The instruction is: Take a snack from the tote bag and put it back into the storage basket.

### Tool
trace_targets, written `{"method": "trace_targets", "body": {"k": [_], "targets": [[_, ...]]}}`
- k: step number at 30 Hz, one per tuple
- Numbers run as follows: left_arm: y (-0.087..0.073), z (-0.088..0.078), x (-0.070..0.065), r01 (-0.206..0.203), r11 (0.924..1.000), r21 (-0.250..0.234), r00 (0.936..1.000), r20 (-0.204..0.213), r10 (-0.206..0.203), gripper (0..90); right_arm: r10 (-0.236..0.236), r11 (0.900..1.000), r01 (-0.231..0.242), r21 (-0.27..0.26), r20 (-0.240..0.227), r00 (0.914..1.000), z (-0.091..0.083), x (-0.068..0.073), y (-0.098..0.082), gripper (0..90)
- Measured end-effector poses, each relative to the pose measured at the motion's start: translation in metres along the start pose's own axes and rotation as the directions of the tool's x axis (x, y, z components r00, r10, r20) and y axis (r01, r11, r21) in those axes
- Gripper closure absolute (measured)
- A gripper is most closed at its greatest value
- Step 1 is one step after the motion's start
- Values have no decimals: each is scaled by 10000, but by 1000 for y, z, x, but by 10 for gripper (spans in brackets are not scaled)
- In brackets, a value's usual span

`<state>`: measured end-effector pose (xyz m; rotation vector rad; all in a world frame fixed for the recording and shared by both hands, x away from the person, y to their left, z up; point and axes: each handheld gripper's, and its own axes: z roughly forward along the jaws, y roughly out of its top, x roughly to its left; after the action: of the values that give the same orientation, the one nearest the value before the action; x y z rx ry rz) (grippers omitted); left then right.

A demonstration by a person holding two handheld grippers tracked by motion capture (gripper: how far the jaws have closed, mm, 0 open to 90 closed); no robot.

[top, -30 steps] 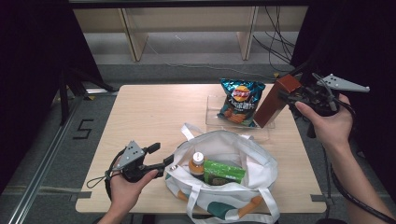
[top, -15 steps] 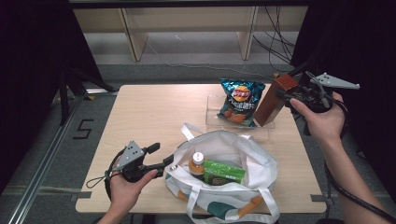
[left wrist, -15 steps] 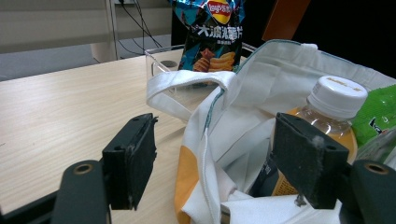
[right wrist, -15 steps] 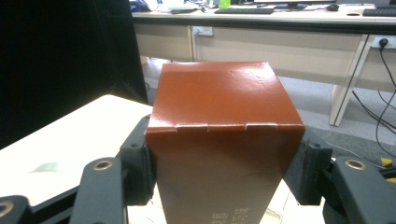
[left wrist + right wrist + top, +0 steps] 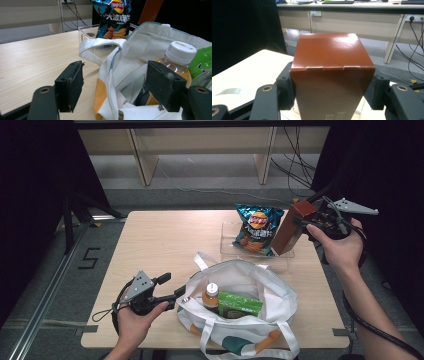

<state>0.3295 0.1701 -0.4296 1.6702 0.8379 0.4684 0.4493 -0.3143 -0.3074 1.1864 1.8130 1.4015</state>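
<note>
High view: the right gripper (image 5: pixel 306 222), clamped on the brown box (image 5: pixel 292 227), has drifted leftward at upper right, tilting it over the clear tray (image 5: pixel 227 245), probably bound for the tote bag (image 5: pixel 260 290). The left gripper (image 5: pixel 176 295) stands open around the bag's rim.

The high view looks forward and down over the whole table (image 5: pixel 165 245). The left gripper view sits low and close beside the white tote bag (image 5: pixel 130 60), facing the chip bag (image 5: pixel 113 18), both shared with the high view. The right gripper view looks close along its jaws at the brown box (image 5: pixel 332 75).
</note>
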Motion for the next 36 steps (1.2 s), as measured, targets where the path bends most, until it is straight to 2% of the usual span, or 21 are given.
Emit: {"method": "trace_targets", "body": {"k": [2,3,7,8,10,11,13,18,21,23,26,29,32,35,36], "targets": [[0,0,0,4,10000,-1,10000,4,-4,297,225,9997,-225,28,57,9997,1,2,0,391],[0,0,0,2,10000,-2,10000,-8,-2,297,190,9998,-190,-7,87,9998,2,1,0,391],[0,0,0,14,10000,-31,10000,1,-14,297,-342,9992,340,208,103,9994,3,-2,-1,391],[0,0,1,19,10000,-85,10000,40,-19,297,-119,9996,115,247,182,9998,3,0,-1,391],[0,0,0,5,10000,-22,10000,-1,-5,298,-86,9996,79,277,255,9996,5,0,-1,391],[0,-1,0,0,10000,-27,10000,-1,0,297,-227,9995,221,208,286,9993,6,0,-2,391],[0,-1,1,6,10000,-24,10000,0,-6,297,116,9999,-121,108,438,9990,9,3,-1,392],[0,-1,1,-14,10000,-24,10000,-9,14,297,26,9999,-32,131,500,9987,13,3,-1,391],[0,-1,1,-2,10000,-21,10000,-4,2,297,170,9997,-180,190,533,9984,14,4,-2,391],[0,-1,1,0,10000,-20,10000,3,0,298,31,9998,-41,178,575,9983,14,4,-2,391],[0,-1,1,5,10000,-31,10000,-2,-5,297,166,9996,-180,199,675,9976,15,4,-2,391],[0,-1,1,-10,10000,-22,10000,4,10,297,22,9998,-37,180,790,9969,17,3,-3,391],[0,-1,1,-7,10000,-17,10000,3,7,297,208,9995,-228,221,864,9960,18,4,-4,391],[0,-1,1,-3,10000,-5,10000,14,3,297,-32,9996,8,290,836,9965,20,1,-5,391],[0,-1,1,-17,10000,-35,10000,34,17,297,107,9995,-135,301,899,9959,20,3,-5,391]]}}
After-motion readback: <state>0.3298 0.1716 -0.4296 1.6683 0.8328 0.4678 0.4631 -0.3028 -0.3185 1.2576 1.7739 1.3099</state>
